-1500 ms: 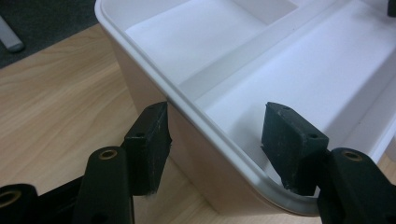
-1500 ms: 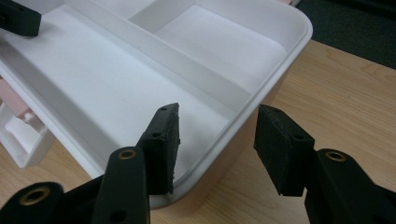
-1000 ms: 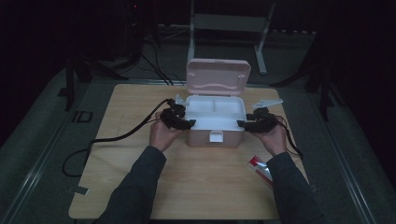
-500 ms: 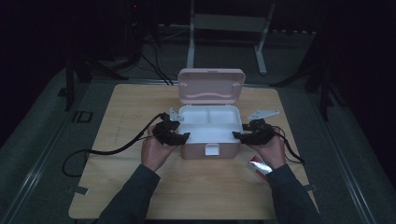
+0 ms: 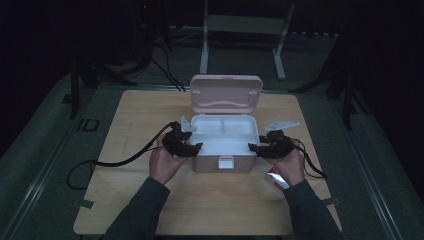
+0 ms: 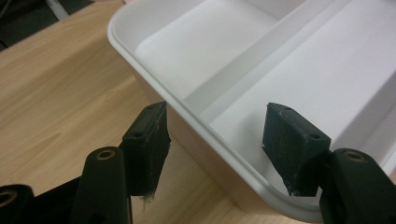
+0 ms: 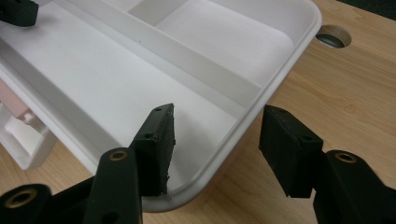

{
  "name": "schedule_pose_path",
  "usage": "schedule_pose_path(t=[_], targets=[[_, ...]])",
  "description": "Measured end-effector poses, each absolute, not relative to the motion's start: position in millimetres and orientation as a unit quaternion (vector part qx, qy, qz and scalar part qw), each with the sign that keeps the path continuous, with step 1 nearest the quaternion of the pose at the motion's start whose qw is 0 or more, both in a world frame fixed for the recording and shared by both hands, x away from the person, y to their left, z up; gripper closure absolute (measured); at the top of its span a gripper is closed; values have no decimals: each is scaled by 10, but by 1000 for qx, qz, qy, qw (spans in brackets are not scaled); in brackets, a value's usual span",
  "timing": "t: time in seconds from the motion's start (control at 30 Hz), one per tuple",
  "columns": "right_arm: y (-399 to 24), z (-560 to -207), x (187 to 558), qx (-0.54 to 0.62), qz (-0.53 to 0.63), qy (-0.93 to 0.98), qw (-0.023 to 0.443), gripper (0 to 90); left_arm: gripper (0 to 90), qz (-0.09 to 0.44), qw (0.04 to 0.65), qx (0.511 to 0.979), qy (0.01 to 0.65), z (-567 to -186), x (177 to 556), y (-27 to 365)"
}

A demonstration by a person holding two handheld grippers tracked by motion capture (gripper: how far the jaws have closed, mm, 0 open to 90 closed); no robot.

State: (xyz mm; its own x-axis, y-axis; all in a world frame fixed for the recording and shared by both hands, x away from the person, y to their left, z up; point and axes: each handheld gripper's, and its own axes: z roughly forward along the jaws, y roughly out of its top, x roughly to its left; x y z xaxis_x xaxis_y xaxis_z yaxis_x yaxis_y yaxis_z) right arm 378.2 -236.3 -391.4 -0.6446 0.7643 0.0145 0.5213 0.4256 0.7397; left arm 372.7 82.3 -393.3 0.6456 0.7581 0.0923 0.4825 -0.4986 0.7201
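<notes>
A pink box (image 5: pixel 210 164) stands on the wooden table with its lid (image 5: pixel 226 95) raised behind it. A white divided tray (image 5: pixel 225 131) sits inside. My left gripper (image 5: pixel 192 147) is at the box's left end, open. In the left gripper view it (image 6: pixel 215 135) straddles the tray (image 6: pixel 280 60) rim, one jaw outside the box wall and one inside, pads off it. My right gripper (image 5: pixel 255 147) mirrors this at the right end. In the right gripper view it (image 7: pixel 217 140) has the tray (image 7: pixel 116 79) corner rim between its jaws, which have just been opening.
A white latch (image 5: pixel 226 162) sits on the box front. A small red and white packet (image 5: pixel 276 181) lies on the table (image 5: pixel 150 115) under my right hand. A round hole (image 7: pixel 332 37) is in the tabletop beside the box. The left cable (image 5: pixel 120 161) trails off left.
The box has slid toward the person's side of the table with both hands drawing back alongside it. Over the last half second nothing has shifted.
</notes>
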Motion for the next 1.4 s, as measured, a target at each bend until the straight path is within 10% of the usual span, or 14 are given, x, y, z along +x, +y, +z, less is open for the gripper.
schedule_pose_path(t=[0.9,1.4], targets=[[-2335,-3534,3841,276,389,845,242,572,393,196,441,804,346,-3684,3314,1406],[-2031,-3437,4071,184,336,901,203,616,386,170,424,837,302,-4028,3161,1552]])
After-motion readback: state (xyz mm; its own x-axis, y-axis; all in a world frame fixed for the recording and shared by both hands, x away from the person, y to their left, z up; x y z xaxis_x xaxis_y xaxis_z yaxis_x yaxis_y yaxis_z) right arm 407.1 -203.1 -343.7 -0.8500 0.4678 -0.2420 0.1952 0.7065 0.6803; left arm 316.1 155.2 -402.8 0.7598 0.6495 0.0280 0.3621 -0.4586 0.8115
